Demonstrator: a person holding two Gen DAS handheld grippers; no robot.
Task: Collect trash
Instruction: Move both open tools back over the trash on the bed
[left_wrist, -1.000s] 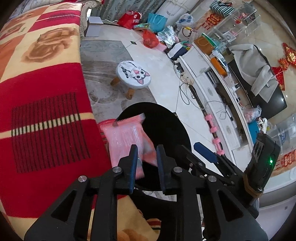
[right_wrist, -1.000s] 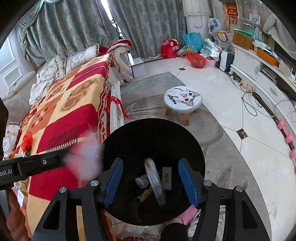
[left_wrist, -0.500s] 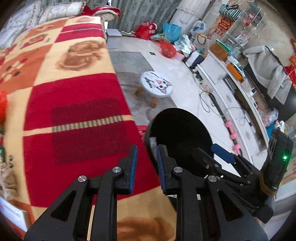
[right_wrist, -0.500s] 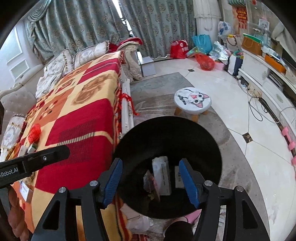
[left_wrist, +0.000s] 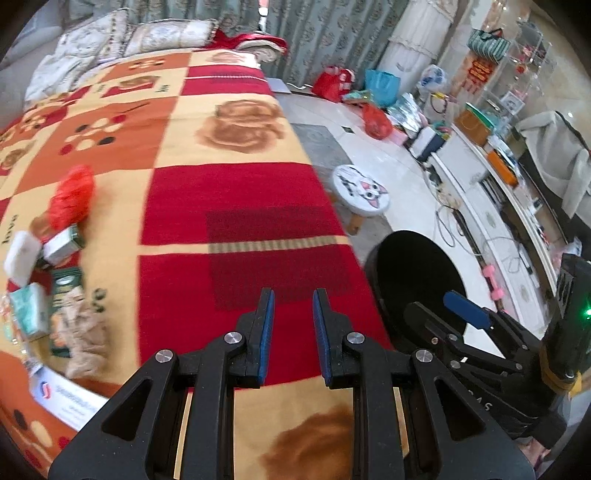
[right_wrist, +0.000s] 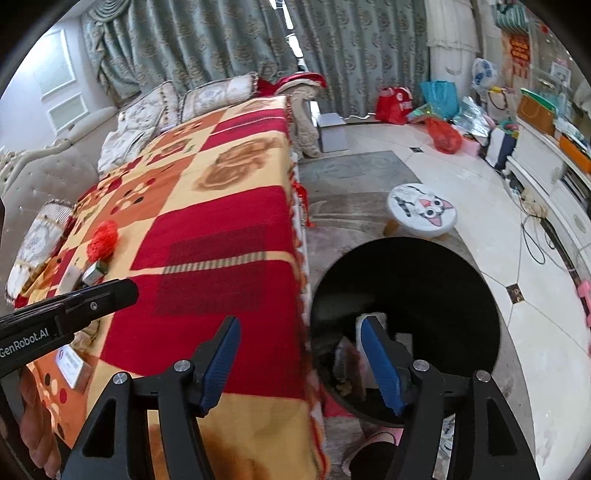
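Hovering over the red-and-yellow blanket (left_wrist: 229, 192), the left gripper (left_wrist: 291, 332) shows a narrow gap between its blue pads and nothing in it. The right gripper (right_wrist: 303, 365) sits at the lower centre of its own view, straddling the blanket's edge and the black bin (right_wrist: 406, 295); its jaws are opening, already fairly wide, and they hold nothing, though packets lie below in the bin. The remaining trash (left_wrist: 48, 280) is a loose cluster at the left edge of the left wrist view: a red crumpled piece, a small box, white and green packets and a brownish wrapper, strung roughly top to bottom along that edge. It lies to the left of both grippers, on the far side from the bin. The left gripper is clearly the nearer, so the next pick probably falls to it, reaching left across the blanket.
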